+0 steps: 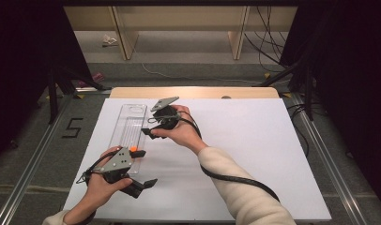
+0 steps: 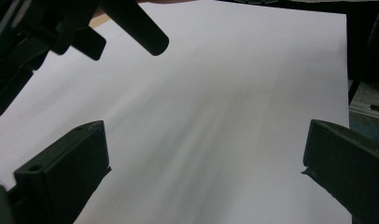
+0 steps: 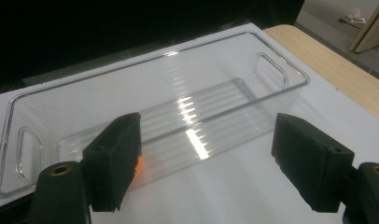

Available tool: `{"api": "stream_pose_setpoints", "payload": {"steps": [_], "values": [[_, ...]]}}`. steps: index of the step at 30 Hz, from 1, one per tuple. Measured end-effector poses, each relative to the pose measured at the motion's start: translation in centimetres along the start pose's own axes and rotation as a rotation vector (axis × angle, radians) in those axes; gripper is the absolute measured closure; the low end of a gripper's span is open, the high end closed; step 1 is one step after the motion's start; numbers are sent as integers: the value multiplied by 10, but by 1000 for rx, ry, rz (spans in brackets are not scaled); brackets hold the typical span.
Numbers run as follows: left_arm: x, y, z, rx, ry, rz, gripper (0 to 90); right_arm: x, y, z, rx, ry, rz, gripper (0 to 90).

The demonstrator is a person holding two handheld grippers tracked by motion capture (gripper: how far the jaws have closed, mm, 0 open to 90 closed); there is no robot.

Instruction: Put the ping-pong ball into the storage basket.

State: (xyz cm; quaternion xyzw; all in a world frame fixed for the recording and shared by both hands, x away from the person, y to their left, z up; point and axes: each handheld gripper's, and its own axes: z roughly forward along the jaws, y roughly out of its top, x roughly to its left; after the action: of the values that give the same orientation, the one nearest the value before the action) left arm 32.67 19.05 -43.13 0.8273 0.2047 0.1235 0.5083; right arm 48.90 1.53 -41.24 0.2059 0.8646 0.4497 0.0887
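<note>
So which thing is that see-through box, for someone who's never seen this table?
On the white table sheet, look to the left part, in front of the right gripper. There lies the clear plastic tray: long, ribbed floor, a handle slot at each end, and the sheet visible through it.

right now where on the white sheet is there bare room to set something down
The white sheet is bare across its whole right half, from the right forearm to the right edge. The far strip beyond the right gripper is also free. The left side is crowded: the clear tray, a small orange thing and the left gripper.
</note>
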Motion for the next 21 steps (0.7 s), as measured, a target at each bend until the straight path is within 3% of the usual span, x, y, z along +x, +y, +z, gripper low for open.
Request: {"api": "stream_pose_setpoints", "payload": {"steps": [21], "values": [[0,0,0,1,2,-5,0,-18,-28,-45,-18,-54,43,252]]}}
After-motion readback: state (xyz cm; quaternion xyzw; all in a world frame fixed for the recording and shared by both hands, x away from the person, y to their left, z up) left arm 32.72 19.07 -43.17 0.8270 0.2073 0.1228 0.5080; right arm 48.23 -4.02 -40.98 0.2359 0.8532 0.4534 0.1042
